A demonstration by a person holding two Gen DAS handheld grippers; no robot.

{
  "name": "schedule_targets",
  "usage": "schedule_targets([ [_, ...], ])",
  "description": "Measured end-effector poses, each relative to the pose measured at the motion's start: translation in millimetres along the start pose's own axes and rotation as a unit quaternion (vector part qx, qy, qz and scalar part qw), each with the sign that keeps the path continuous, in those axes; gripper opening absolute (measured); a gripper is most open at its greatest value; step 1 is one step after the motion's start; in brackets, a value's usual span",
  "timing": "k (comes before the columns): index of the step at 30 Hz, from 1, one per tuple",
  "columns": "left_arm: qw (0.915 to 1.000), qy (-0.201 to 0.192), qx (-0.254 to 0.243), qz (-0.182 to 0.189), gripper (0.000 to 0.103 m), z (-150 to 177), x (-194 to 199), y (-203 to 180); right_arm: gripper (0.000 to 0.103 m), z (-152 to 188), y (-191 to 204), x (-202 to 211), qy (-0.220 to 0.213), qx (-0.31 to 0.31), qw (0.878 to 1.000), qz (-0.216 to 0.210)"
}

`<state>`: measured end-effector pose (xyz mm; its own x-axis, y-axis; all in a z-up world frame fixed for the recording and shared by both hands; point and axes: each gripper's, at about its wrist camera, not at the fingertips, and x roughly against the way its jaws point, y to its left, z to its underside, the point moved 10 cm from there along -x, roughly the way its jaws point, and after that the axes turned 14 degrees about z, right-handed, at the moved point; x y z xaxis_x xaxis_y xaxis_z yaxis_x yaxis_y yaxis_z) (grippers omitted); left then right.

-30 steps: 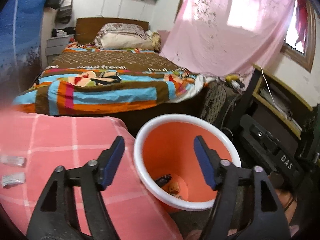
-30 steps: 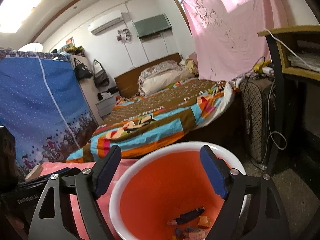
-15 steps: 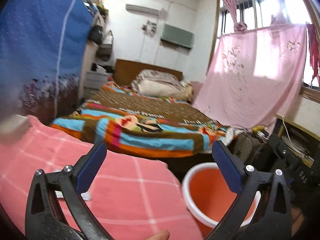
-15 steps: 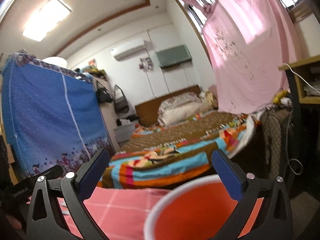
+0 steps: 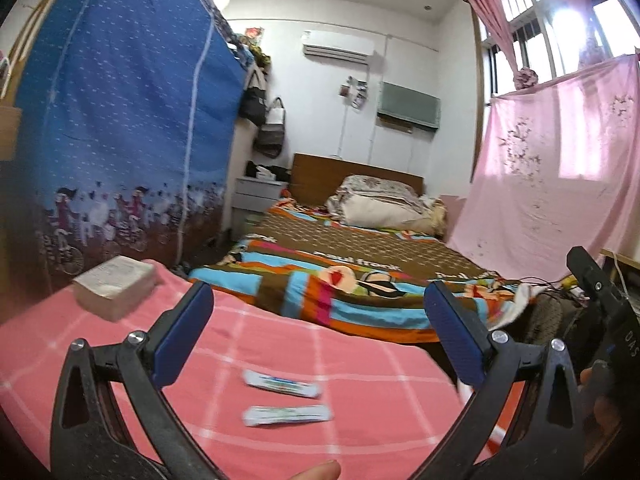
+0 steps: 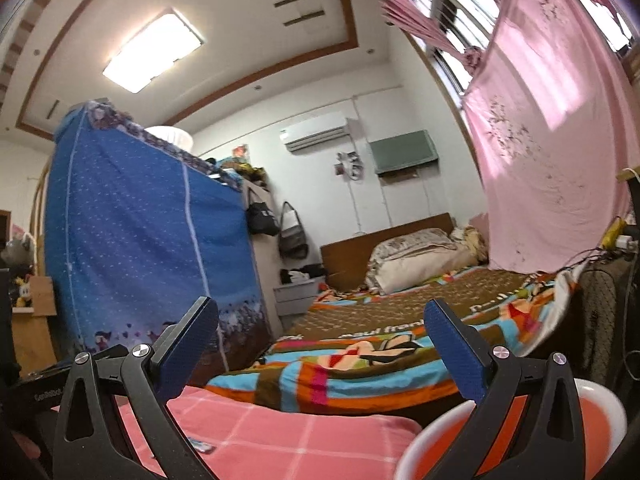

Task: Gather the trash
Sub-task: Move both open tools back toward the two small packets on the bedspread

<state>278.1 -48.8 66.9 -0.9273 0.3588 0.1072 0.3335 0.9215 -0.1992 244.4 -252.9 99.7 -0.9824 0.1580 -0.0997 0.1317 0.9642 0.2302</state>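
Note:
Two small white wrappers lie on the pink checked cloth (image 5: 360, 364): one (image 5: 282, 384) farther, one (image 5: 288, 415) nearer, both between and below my left gripper's fingers. My left gripper (image 5: 318, 340) is open and empty above them. My right gripper (image 6: 320, 344) is open and empty, raised and pointing across the room. The orange bin with a white rim (image 6: 600, 404) sits at the lower right of the right wrist view, beside the cloth (image 6: 280, 432). A wrapper edge (image 6: 202, 446) shows behind the right gripper's left finger.
A pale block of paper (image 5: 116, 286) rests on the cloth's far left. A bed with a striped blanket (image 5: 360, 284) stands beyond the table. A blue fabric wardrobe (image 5: 120, 140) is at left. The other gripper's black body (image 5: 612, 320) is at right.
Both grippers have tilted up and swung left, away from the bin. The left view now faces the cloth with the two wrappers; the bin has slid to the right view's corner.

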Motion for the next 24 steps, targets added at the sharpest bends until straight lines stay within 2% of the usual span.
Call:
schedule_targets([
  [4, 0.9997, -0.002, -0.012, -0.021, 0.103, -1, 6, 21, 0.103, 11, 27, -6, 0.010, 0.015, 1.000, -0.019],
  [13, 0.9968, 0.037, -0.026, -0.066, 0.103, 16, 12, 68, 0.103, 49, 71, -22, 0.063, 0.050, 0.996, -0.050],
  [21, 0.9901, 0.102, 0.011, -0.096, 0.103, 48, 9, 105, 0.103, 94, 96, -39, 0.150, 0.090, 0.982, -0.069],
  [24, 0.9834, 0.142, 0.022, -0.111, 0.103, 64, 7, 115, 0.103, 112, 103, -44, 0.187, 0.106, 0.973, -0.080],
])
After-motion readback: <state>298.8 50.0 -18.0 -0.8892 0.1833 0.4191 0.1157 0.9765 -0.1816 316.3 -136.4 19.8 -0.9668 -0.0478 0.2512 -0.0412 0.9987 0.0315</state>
